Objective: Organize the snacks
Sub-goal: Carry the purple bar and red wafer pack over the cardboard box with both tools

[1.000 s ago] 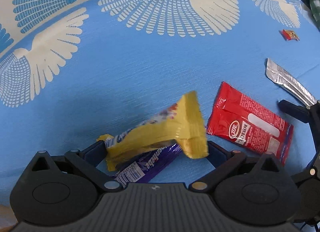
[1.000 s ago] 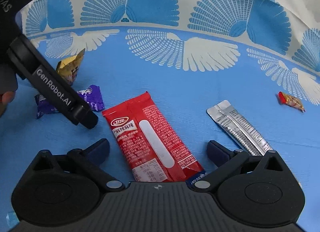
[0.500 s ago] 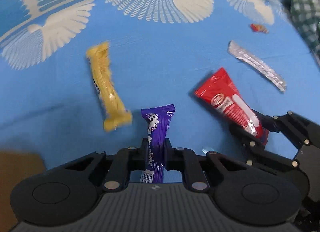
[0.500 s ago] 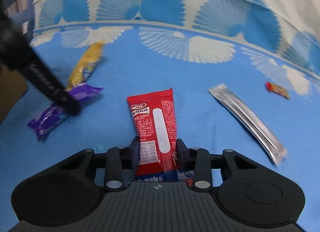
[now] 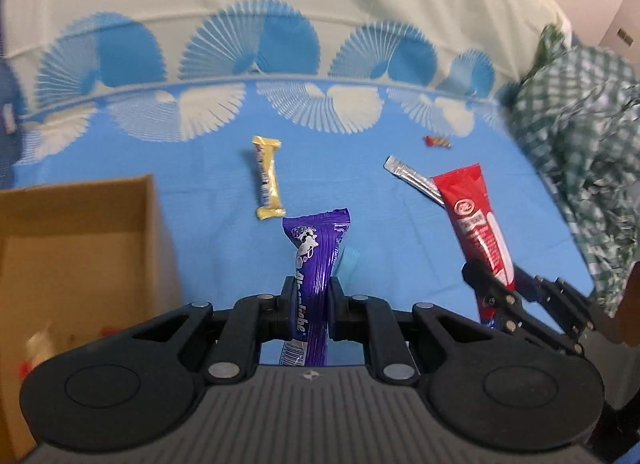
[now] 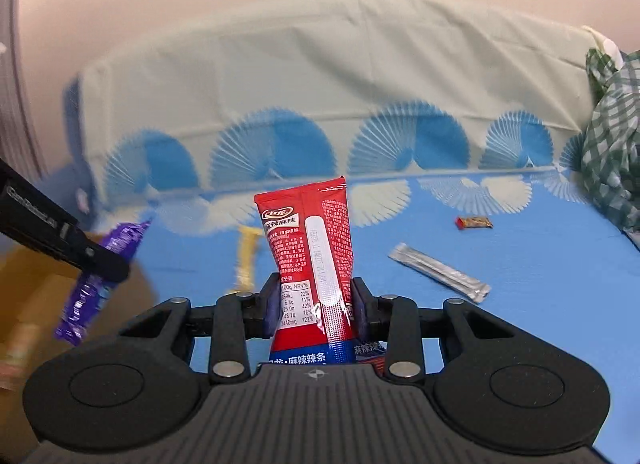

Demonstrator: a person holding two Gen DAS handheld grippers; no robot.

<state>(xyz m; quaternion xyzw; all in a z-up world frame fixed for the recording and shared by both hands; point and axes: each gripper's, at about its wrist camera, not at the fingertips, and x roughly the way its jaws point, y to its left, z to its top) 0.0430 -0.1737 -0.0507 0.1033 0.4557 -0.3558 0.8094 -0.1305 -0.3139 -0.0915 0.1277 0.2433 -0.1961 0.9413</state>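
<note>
Two grippers held snacks above the blue cloth (image 5: 192, 188) — the left gripper (image 5: 311, 298) clamped a purple chocolate bar (image 5: 314, 248) beside the cardboard box (image 5: 80, 248); the right gripper (image 6: 316, 300) pinched a red spicy-strip packet (image 6: 310, 240).

The right gripper (image 6: 316, 300) pinches a red snack packet (image 6: 310, 248) upright above the blue patterned cloth (image 6: 540, 264).

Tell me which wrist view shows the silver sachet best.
Right wrist. There the silver sachet lies whole and unblocked on the blue cloth, right of the red packet. In the left wrist view, only the sachet's far end shows; the red packet, held in the right gripper, covers the rest.
</note>
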